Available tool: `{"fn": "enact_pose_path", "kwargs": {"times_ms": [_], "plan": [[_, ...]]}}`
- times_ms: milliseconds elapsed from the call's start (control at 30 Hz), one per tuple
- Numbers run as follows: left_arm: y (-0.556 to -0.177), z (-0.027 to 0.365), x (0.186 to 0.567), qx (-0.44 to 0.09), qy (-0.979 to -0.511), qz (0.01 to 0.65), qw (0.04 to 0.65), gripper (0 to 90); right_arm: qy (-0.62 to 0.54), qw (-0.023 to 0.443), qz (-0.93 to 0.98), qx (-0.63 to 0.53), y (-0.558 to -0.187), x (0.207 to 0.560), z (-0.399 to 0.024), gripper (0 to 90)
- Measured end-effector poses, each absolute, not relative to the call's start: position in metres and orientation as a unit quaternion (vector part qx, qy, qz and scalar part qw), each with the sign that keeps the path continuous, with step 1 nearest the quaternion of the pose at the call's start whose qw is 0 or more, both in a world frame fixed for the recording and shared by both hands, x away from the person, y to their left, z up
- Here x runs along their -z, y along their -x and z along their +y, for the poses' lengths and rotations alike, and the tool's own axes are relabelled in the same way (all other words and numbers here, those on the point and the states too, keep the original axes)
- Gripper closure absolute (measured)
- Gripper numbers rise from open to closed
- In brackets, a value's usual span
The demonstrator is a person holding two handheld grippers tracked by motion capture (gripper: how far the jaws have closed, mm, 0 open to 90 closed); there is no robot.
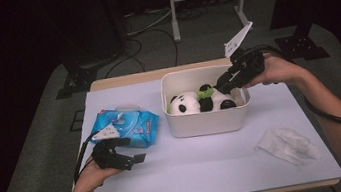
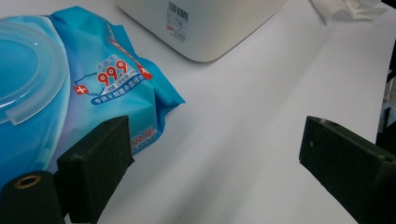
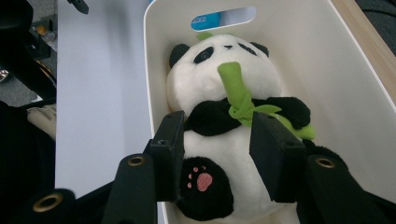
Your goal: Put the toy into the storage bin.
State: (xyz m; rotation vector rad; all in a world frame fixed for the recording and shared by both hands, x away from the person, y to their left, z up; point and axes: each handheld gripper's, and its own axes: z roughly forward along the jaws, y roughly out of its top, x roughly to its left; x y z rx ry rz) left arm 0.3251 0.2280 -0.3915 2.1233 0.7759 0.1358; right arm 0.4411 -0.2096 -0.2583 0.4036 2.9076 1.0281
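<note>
A: Where's the right tool [image 3: 218, 156]?

B: Over the white plastic bin [image 1: 197, 122], jaws parted either side of the black-and-white plush panda [image 3: 224, 116], which lies inside the bin. The pads don't seem to press on it; I'd call it released.

A: So the placing looks done?

B: Likely; the tool only needs to clear the bin.

A: And the left tool [image 2: 212, 163]?

B: Spread wide, empty, low over the worktop [image 1: 209, 171] beside the blue wet-wipe pack [image 2: 70, 88]. A crumpled white tissue [image 1: 289, 146] lies apart.
</note>
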Motion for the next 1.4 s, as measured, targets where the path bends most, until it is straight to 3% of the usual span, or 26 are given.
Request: {"fn": "enact_pose_path", "kwargs": {"times_ms": [1400], "plan": [[-0.322, 0.231, 0.394, -0.057, -0.848, 0.318, 0.420, 9.0, -0.145, 0.024, 0.931, -0.333, -0.404, 0.267, -0.257, 51.4]]}}
